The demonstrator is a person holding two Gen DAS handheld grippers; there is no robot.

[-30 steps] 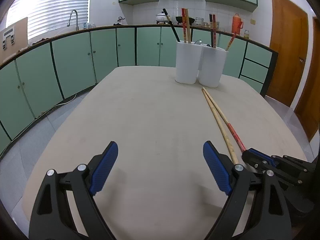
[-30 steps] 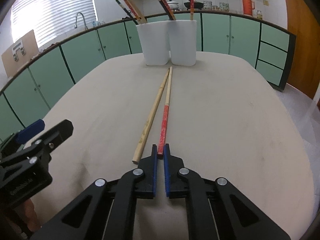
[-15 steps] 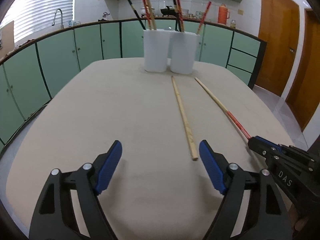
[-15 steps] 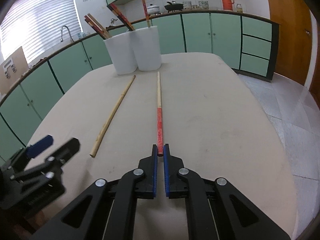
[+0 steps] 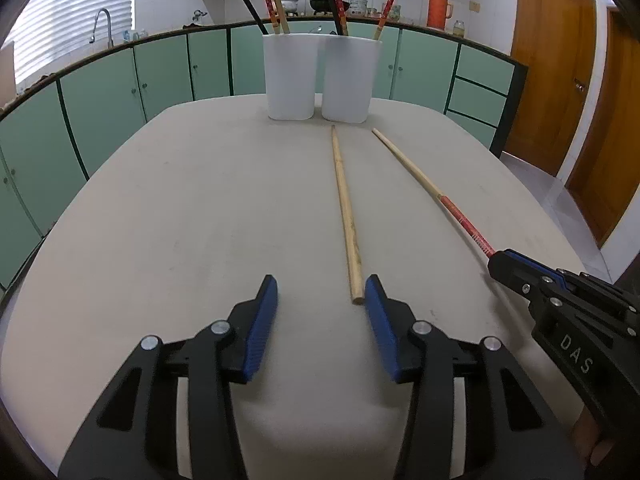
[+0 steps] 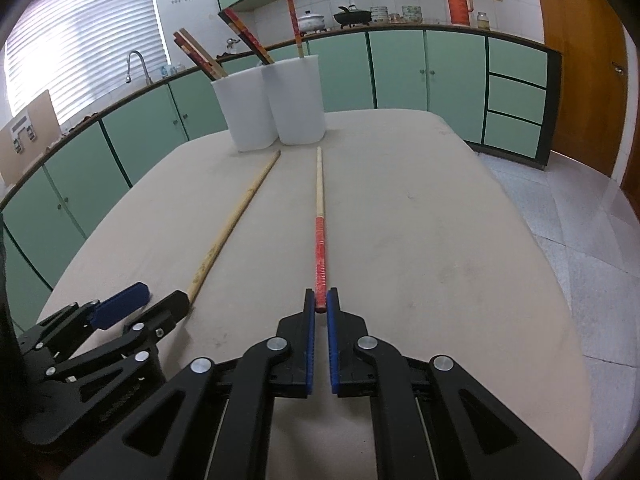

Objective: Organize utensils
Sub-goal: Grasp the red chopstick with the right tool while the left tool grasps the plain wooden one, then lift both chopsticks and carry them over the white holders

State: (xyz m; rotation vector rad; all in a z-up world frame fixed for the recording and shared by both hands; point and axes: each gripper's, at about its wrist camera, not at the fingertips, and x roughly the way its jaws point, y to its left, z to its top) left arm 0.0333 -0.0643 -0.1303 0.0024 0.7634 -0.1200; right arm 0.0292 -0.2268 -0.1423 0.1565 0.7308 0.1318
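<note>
Your right gripper (image 6: pixel 320 304): jaws pinching the red, ribbed butt end of the red-handled chopstick (image 6: pixel 319 216), a slim round stick, pale wood toward its tip, which points at the cups.

Your left gripper (image 5: pixel 320 308): jaws spread, blue ridged pads; the right-hand pad sits just beside the blunt butt of the plain wooden chopstick (image 5: pixel 345 208), which lies flat on the bench (image 5: pixel 180 208), tapering toward the cups.

Two white cups (image 5: pixel 320 76): smooth, matte plastic, tapered, side by side at the far bench edge, holding upright and leaning chopsticks, red, black and wood.

Bench: beige, matte, faintly scuffed, rounded corners. Broad bare surface to the left of the plain stick and between the two sticks; right edge drops to tiled floor (image 6: pixel 580 240).
</note>
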